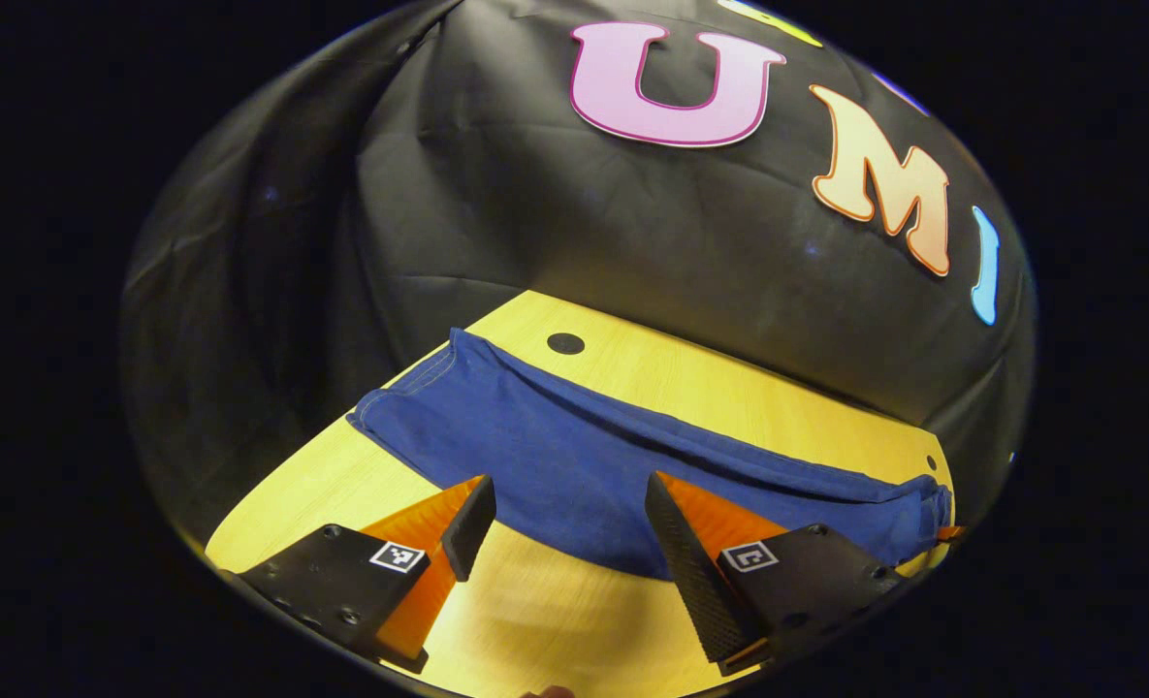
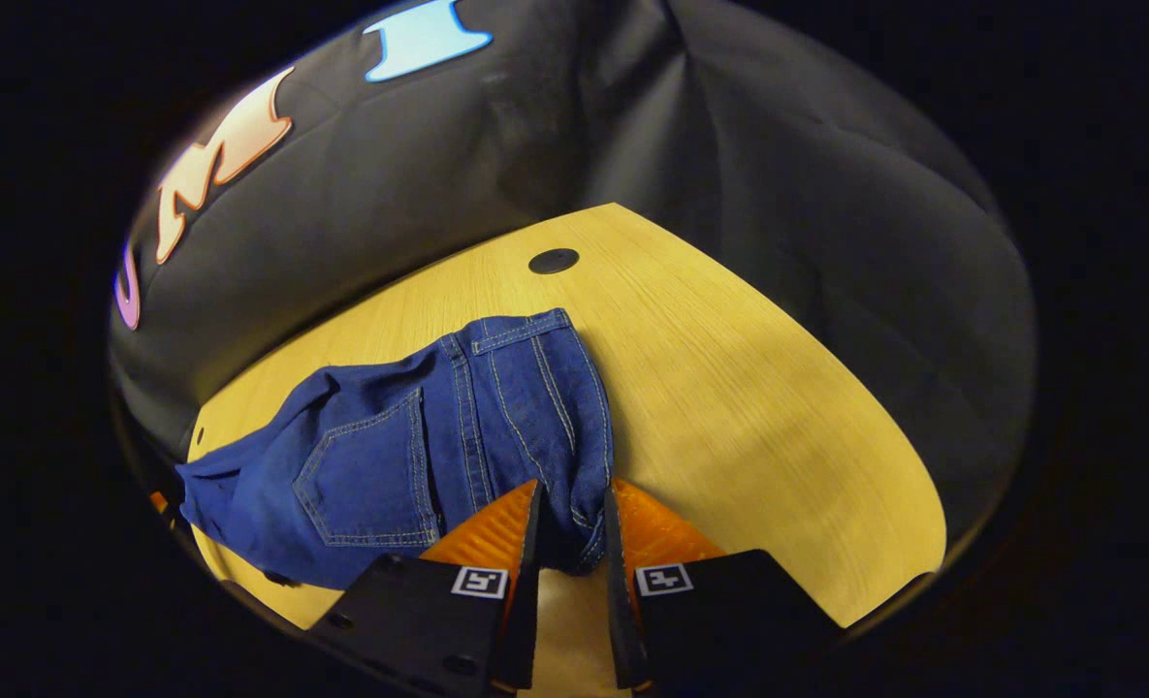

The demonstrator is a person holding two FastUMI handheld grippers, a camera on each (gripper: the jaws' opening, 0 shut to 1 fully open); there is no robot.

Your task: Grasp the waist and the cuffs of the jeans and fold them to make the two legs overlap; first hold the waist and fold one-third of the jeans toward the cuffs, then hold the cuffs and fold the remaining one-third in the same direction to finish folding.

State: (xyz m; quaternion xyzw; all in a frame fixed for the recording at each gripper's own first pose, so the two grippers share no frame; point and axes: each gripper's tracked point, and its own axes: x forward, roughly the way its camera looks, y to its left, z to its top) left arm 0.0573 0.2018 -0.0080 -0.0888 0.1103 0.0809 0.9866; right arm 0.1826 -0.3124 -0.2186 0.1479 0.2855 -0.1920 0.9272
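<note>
The jeans (image 1: 574, 456) lie on the yellow wood-grain tabletop (image 1: 710, 378), stretched out as a long blue band straight ahead of the left hand-held gripper (image 1: 566, 523). In the left gripper view their hemmed end sits ahead and to the left of that gripper, and the cloth runs off to its right, where it bunches near the tabletop's edge. In the right gripper view the jeans (image 2: 419, 456) show their seat side, with a back pocket (image 2: 366, 475) ahead and to the left of the right hand-held gripper (image 2: 571, 533) and the stitched waistband farther ahead.

The right hand-held gripper is nearly closed, and both its fingers (image 2: 527, 553) press on a gathered fold of denim at the near edge of the jeans, which fills the narrow gap between them. It sits low and points forward over the tabletop (image 2: 749, 388).

The left hand-held gripper stands wide apart and holds nothing. Its fingertips (image 1: 472, 514) reach the near edge of the jeans from this angle, with cloth and bare tabletop visible between them; whether they touch the fabric cannot be told. It is tilted down toward the tabletop.

A small dark round hole (image 1: 565, 343) sits in the tabletop beyond the jeans, ahead of both grippers, with the booth's black cloth wall (image 1: 535, 223) behind it.
</note>
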